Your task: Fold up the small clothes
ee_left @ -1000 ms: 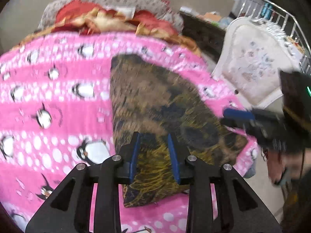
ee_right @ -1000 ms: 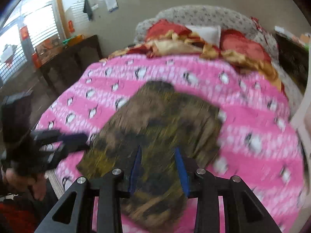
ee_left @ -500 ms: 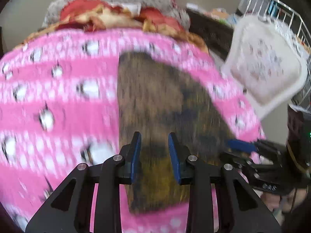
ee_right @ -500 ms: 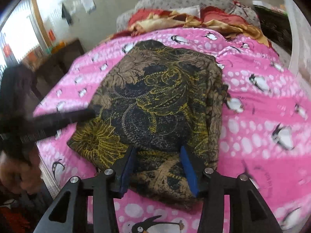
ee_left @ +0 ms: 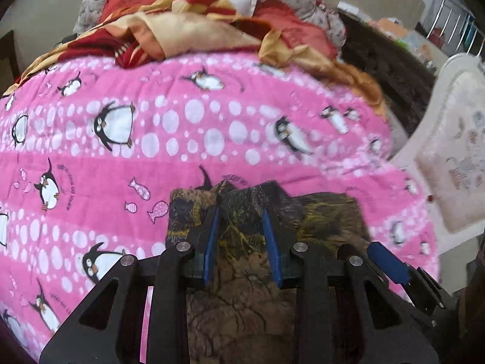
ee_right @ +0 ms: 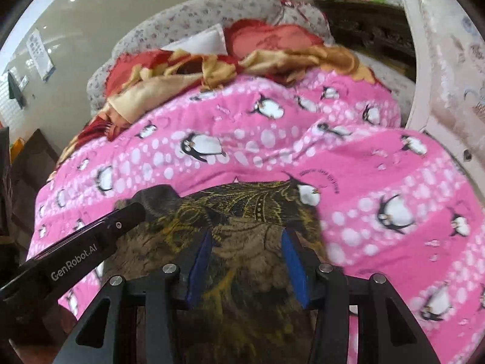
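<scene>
The dark patterned garment (ee_left: 327, 221) lies folded at the bed's near edge on the pink penguin blanket (ee_left: 182, 139). The left gripper (ee_left: 241, 236) and right gripper (ee_right: 247, 254) hover over it, fingers apart, gripping nothing. Bare blanket stretches beyond to the piled bedding (ee_right: 212, 66).

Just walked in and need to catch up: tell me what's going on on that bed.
A person is folding a dark patterned garment on a pink penguin blanket, using a handheld gripper in each hand. The left gripper and right gripper both sit low over the near part of the cloth with their blue fingers apart, cloth bunched between the left pair. Whether either is pinching fabric is unclear. A heap of red and gold bedding lies at the far end.
</scene>
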Demonstrator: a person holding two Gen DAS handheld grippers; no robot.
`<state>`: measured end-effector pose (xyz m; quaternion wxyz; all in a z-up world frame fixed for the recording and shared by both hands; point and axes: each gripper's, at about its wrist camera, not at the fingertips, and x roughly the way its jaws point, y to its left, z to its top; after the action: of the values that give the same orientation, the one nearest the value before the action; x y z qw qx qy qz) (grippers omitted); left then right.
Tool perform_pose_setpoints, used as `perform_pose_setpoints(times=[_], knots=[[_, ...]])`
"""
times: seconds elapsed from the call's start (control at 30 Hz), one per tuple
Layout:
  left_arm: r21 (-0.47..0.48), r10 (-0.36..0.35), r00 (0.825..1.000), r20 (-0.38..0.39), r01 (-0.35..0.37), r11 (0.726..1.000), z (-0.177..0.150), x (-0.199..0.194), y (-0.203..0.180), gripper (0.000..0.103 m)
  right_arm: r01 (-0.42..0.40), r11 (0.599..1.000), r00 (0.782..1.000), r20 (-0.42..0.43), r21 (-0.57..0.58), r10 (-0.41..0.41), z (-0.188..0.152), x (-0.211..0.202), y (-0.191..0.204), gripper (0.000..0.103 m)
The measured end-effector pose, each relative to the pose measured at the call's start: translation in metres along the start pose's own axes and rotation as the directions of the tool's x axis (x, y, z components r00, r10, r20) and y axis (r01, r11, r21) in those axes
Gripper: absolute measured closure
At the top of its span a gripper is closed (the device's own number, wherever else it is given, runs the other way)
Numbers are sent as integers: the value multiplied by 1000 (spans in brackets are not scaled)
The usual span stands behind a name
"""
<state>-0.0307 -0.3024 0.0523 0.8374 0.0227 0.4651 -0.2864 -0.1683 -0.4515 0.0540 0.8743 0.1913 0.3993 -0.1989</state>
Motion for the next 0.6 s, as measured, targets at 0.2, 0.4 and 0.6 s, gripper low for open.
perform_pose_setpoints(times=[0.2, 0.4, 0.6], knots=[[60, 35, 995, 96, -41, 997, -20, 13, -7, 74, -70, 997, 997, -19, 26, 70, -15, 25, -20, 54], [29, -2, 995, 95, -1, 1000, -16, 21, 1, 72, -111, 994, 994, -23, 23, 111, -15, 30, -18, 40], [18, -23, 995, 94, 22, 1000, -14, 22, 2, 72, -125, 992, 992, -24, 24, 125, -14, 30, -17, 37]])
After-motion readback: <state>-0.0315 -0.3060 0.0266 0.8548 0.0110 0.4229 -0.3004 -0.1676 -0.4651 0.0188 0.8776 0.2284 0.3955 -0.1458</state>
